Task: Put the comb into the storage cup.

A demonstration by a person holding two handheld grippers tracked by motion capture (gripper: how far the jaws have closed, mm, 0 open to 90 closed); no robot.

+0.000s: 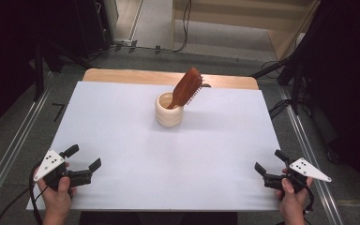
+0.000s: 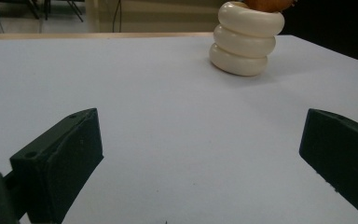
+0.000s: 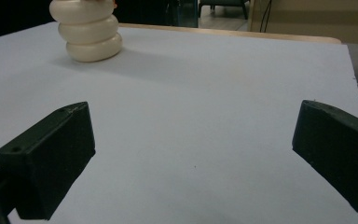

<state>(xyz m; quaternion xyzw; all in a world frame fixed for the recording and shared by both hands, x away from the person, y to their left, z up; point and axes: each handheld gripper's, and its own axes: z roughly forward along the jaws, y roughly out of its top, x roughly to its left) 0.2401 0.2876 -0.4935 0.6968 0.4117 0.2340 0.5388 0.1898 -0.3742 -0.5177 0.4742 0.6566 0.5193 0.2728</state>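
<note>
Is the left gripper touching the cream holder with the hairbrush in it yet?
Apart. In the high view the left gripper sits open at the near edge, with bare white table between it and the cream holder with the hairbrush.

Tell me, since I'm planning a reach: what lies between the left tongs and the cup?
Nothing: bare white table between left tongs and cup, per high view.
</note>
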